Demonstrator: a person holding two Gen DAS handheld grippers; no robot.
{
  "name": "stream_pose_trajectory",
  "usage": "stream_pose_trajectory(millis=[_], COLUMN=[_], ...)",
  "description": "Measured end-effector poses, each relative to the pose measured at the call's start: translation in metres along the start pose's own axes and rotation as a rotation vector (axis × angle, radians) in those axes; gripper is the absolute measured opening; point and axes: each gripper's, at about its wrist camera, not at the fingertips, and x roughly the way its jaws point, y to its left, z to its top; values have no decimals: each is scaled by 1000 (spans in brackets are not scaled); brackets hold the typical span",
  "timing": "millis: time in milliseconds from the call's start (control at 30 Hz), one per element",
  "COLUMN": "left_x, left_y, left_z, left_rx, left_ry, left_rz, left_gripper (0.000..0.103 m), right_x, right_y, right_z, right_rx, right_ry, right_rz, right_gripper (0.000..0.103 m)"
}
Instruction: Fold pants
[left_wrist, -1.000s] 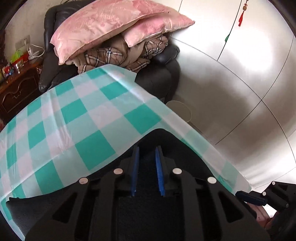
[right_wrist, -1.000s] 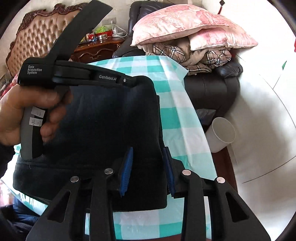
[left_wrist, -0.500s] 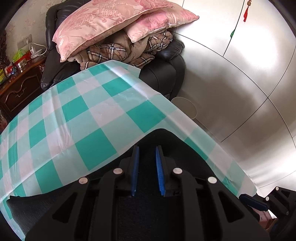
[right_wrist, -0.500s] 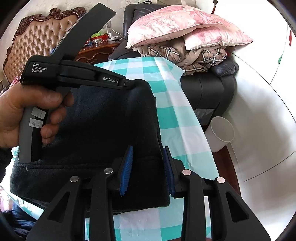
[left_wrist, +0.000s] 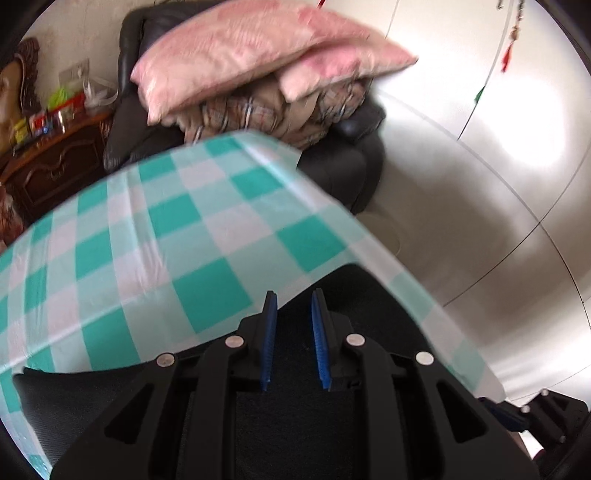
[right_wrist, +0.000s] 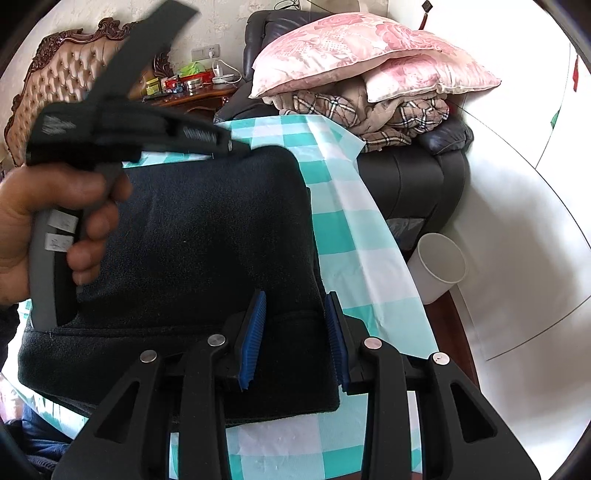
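The pants (right_wrist: 192, 236), a dark folded bundle, fill the centre and lower left of the right wrist view. They lie on the checked tablecloth (right_wrist: 373, 236), directly under and ahead of both tools.

The right gripper (right_wrist: 295, 332) has its jaws parted. The right-hand edge of the bundle lies between them, but the blue pads (right_wrist: 253, 332) do not appear to press the cloth. The left gripper (left_wrist: 293, 325), seen in its own view at lower centre, is also parted, with dark fabric (left_wrist: 295, 424) beneath it and nothing clamped. In the right wrist view the left hand (right_wrist: 48, 229) holds that tool over the bundle's upper left part.

The bundle's long axis runs from the bottom of the frame toward the top. Both tools are over it; the right one is nearer the right-hand edge.

The table edge falls away just right of the bundle, with a white cup (right_wrist: 439, 266) below it. Open cloth lies ahead, toward the pillows (right_wrist: 369, 51) at the top. Any further fold should probably travel that way.
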Motion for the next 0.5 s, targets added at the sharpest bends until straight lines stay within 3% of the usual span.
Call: stream_pose_trajectory(millis=[233,367,500], left_x=[8,10,0], left_y=[1,2,6], left_z=[-1,-1,-2], left_rx=[17,17,-13], left_ry=[11,11,-28], left_rz=[33,51,25], left_gripper=[21,21,21], right_x=[-8,-38,-31], right_y=[4,18,20], right_z=[3,6,0], right_rx=[13,-9,-5], right_ry=[-17,-88,-29], right_rz=[-22,-59,-77], right_gripper=[33,35,35])
